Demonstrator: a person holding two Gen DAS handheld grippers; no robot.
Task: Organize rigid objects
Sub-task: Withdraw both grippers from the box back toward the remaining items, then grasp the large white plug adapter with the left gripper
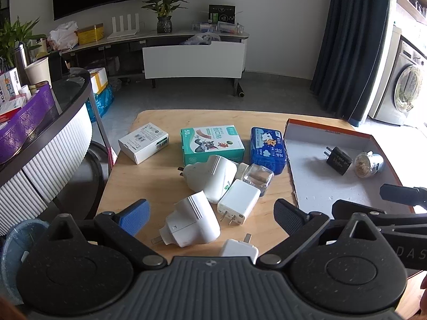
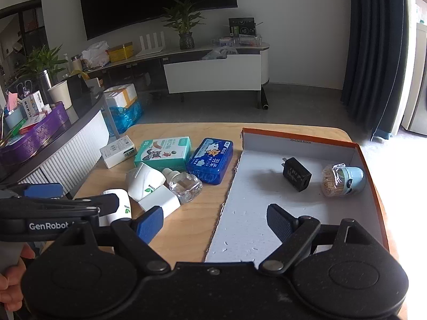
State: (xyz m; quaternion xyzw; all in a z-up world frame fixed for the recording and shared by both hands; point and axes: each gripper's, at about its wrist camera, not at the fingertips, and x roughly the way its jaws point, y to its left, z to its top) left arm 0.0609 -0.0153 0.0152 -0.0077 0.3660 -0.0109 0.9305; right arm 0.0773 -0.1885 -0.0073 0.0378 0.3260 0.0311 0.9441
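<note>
On the wooden table (image 1: 144,184) lies a cluster: two white plug-in units (image 1: 210,177) (image 1: 190,222), a white charger (image 1: 238,205), another white charger (image 1: 238,249) and a clear glass bottle (image 1: 257,177). My left gripper (image 1: 212,218) stands open just above the nearer plug-in unit, holding nothing. To its right my right gripper (image 2: 214,222) is open and empty over the left edge of the orange-rimmed tray (image 2: 253,213). In the tray lie a black charger (image 2: 296,174) and a toothpick jar (image 2: 343,180).
A white box (image 1: 144,142), a green plaster box (image 1: 212,144) and a blue box (image 1: 268,149) sit in a row at the table's far side. A curved cabinet (image 1: 53,160) with a purple bin stands at the left. A hand (image 2: 13,280) holds the left gripper.
</note>
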